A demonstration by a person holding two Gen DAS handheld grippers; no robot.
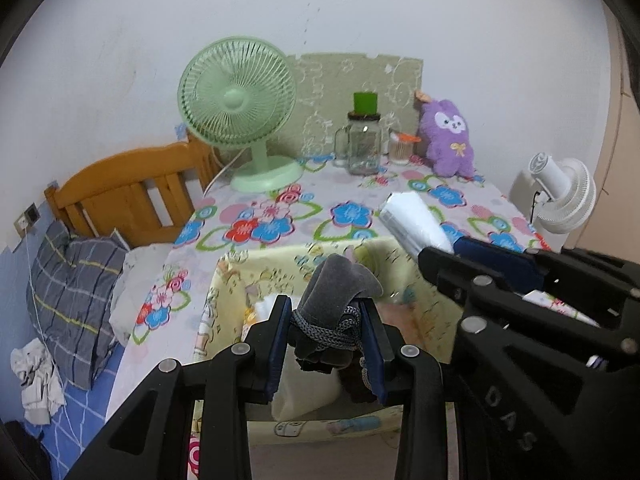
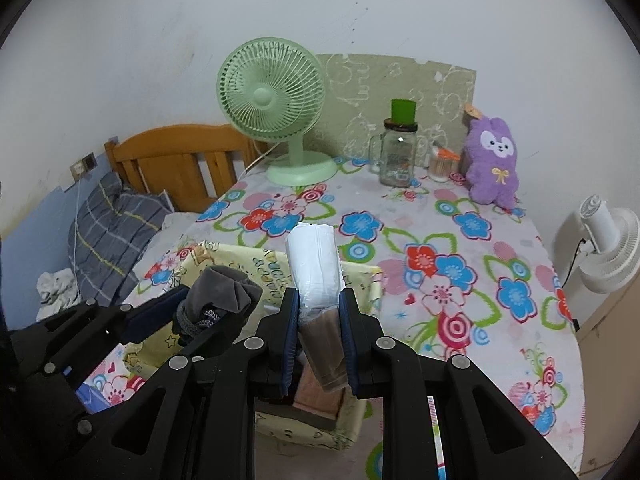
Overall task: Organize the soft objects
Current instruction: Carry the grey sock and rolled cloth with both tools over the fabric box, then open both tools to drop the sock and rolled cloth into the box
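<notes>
Left jaws (image 1: 326, 344): I clamped them on the grey pouch (image 1: 340, 284), pinching at its cord-wrapped neck so the loose body stood up clear.
Right jaws (image 2: 319, 332): I gripped the white packet (image 2: 314, 260) at its near end, the rest sticking out far-side.
Where: both soft things hung over the yellow bin (image 2: 360, 280) at the near edge of the floral surface (image 2: 500, 248), probably to be dropped in.
Plush (image 2: 494, 164): stood far right, untouched.

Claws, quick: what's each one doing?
Left claw: shut on grey pouch.
Right claw: shut on white packet.
</notes>
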